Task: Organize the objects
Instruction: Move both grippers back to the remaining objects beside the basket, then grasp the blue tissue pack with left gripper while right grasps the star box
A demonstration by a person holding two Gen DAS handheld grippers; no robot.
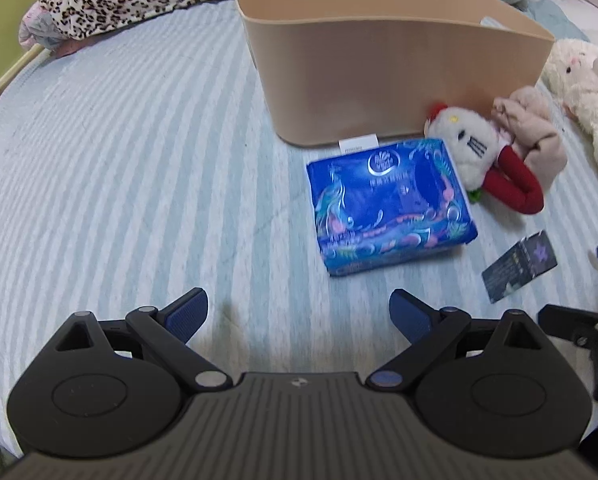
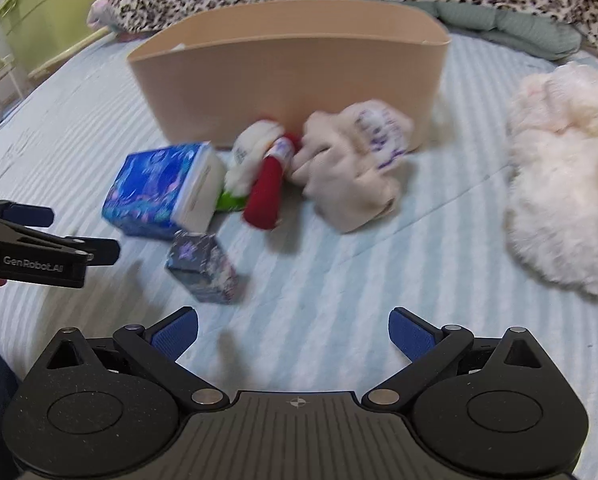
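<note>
While both grippers hang over the bed (image 1: 119,160) with nothing in them, every loose thing lies outside the bin (image 1: 379,80) – judged from that, the sorting has barely begun. The left gripper (image 1: 299,316) has its jaws spread wide, and so does the right gripper (image 2: 293,334); neither touches anything.

Taking the bin as the landmark: the tissue pack (image 1: 387,204) lies flat just in front of its near wall, the cat plush (image 1: 471,148) sits at the wall's foot beside the pack, the tan cloth (image 1: 535,136) is bundled against the plush, the small box (image 2: 205,270) stands further out from the bin than the pack, and the white bunny (image 1: 579,80) sprawls off the bin's right end. What the bin holds cannot be seen from either view.

Risks, as I judge them:

- The pack is wide and soft. Jaws closing across its face may slip off the glossy wrap or just crumple it – a grip on a narrow edge looks safer.
- Plush, cloth and pack touch one another, so lifting one could drag a neighbour along or tip it over.
- The bin looks light and stands on a yielding mattress; a bump on its wall could shove or tilt it.
- The two grippers are near each other by the small box, and both reaching there could knock together.
- The right view is blurred, so aim on the box is uncertain.
</note>
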